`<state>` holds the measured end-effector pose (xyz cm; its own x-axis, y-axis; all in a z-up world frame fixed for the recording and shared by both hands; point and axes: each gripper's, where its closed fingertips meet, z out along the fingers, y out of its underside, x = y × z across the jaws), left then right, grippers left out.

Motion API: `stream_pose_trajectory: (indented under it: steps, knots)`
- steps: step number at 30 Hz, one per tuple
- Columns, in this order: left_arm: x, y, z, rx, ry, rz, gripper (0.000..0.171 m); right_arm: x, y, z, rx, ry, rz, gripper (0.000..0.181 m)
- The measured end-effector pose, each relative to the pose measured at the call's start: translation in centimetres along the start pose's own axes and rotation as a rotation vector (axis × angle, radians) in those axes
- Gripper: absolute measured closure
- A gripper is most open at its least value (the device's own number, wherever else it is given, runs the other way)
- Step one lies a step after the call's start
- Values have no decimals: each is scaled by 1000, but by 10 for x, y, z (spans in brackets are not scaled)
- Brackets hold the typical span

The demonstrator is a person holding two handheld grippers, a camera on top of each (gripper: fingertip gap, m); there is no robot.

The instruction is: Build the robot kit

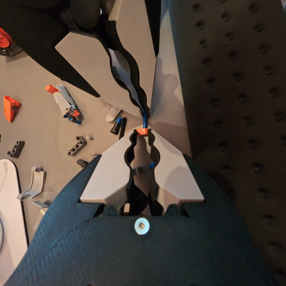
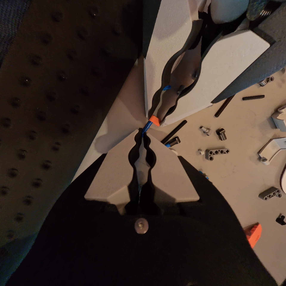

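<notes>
Fingertip to fingertip, my left gripper (image 1: 142, 132) pinches a small orange plastic bush (image 1: 141, 132) while my right gripper (image 2: 143, 133) clamps the thin ribbed blue pin (image 2: 147, 127). The pin's long axis runs straight between both tips above the beige table (image 1: 46, 139). Whether the pin is seated in the bush is, I think, hidden by the wavy black pads (image 1: 152, 145).

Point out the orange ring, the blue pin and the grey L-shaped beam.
orange ring (image 1: 141, 132): left wrist view, its outer side face.
blue pin (image 2: 147, 127): right wrist view, exposed mid-shaft.
grey L-shaped beam (image 2: 216, 152): right wrist view, middle of its long arm.
</notes>
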<state>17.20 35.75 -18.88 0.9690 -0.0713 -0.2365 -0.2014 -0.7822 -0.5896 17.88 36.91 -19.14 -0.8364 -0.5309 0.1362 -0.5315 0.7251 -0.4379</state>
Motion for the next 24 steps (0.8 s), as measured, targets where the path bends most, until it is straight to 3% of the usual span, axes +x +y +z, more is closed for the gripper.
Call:
stream_pose_trajectory:
  steps: [12,24]
  knots:
    - [1,-2,1,23,52,60,159,0,0,0,20,-50,23,181]
    - [1,-2,2,1,-88,-54,159,1,-1,1,11,45,175,181]
